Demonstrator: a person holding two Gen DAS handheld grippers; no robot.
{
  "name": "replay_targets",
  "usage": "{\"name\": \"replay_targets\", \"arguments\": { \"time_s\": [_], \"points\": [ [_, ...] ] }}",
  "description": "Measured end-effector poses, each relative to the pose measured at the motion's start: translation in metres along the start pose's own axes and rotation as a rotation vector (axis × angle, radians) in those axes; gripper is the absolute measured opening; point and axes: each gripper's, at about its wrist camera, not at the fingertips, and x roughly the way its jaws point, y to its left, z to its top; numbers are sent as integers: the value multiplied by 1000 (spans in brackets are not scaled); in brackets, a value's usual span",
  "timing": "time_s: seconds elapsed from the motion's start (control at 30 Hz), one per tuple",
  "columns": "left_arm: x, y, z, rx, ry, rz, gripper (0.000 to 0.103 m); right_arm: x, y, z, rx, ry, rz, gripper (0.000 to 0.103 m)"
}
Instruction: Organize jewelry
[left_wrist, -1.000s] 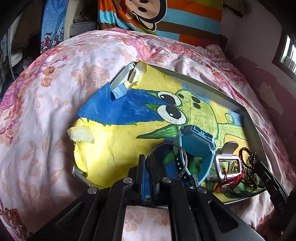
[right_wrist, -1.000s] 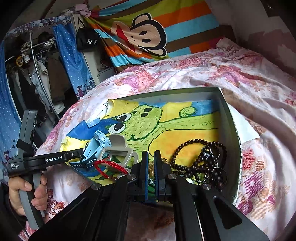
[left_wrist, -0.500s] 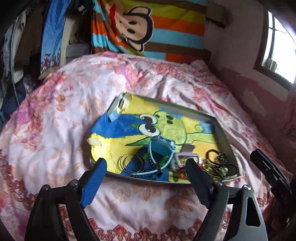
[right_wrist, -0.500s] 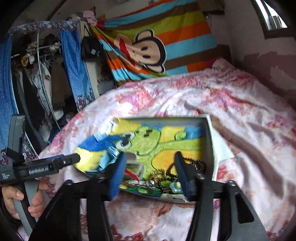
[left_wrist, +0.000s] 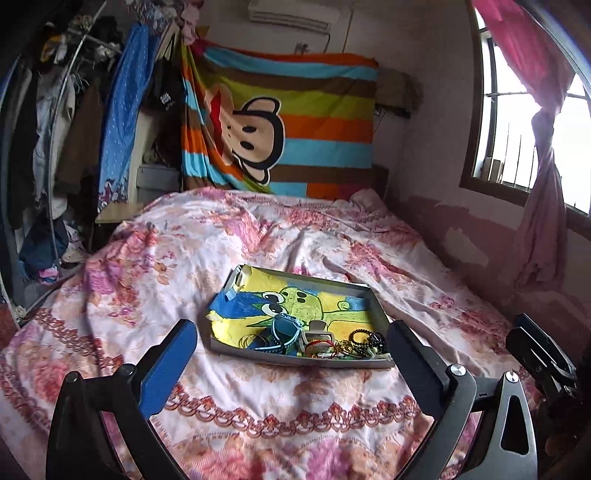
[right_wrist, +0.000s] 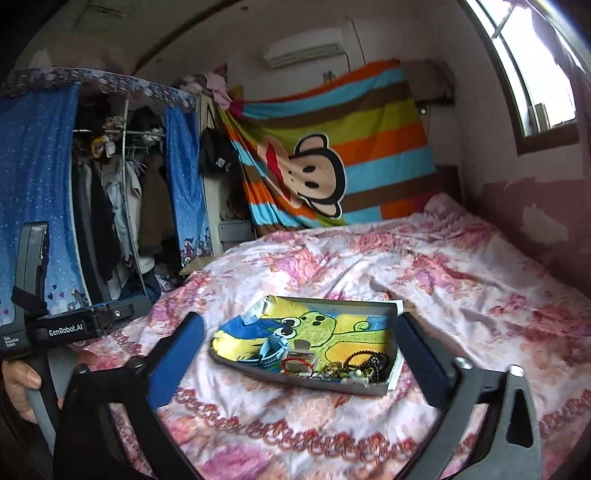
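A shallow grey tray (left_wrist: 295, 360) with a yellow, green and blue cartoon lining lies on the bed; it also shows in the right wrist view (right_wrist: 314, 384). Along its near edge lie thin bangles (left_wrist: 251, 339), a blue watch (left_wrist: 282, 330), a white watch (left_wrist: 316, 332) with a red cord bracelet (left_wrist: 321, 345), and dark bead strings (left_wrist: 365, 339). My left gripper (left_wrist: 291, 365) is wide open and empty, held back from the tray. My right gripper (right_wrist: 301, 360) is wide open and empty, also held back.
The pink floral bedspread (left_wrist: 258, 251) covers the bed. A striped monkey blanket (left_wrist: 280, 125) hangs at the far wall. A clothes rack (right_wrist: 118, 206) stands at the left, a window (left_wrist: 535, 122) at the right. The left handle (right_wrist: 66, 328) shows in the right wrist view.
Both grippers were shut low over the tray's jewelry a second ago. They have opened wide and pulled up and back from the tray. The bangles now lie in the tray.
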Motion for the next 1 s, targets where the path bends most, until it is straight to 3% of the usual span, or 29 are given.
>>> {"name": "replay_targets", "arguments": {
  "time_s": [0.13, 0.4, 0.7, 1.0],
  "points": [
    [-43, -6, -19, 46, -19, 16, 103, -43, 15, -13, -3, -25, -6, 102],
    [-91, 1, -61, 123, -62, 51, 103, -95, 38, -42, -35, -72, -46, 102],
    [-83, 29, -97, 104, -53, 116, 103, -83, 45, -73, -39, -64, -92, 102],
    [-61, 42, -120, 110, -15, 152, 103, -53, 22, -101, 2, 25, -135, 102]
  ]
}}
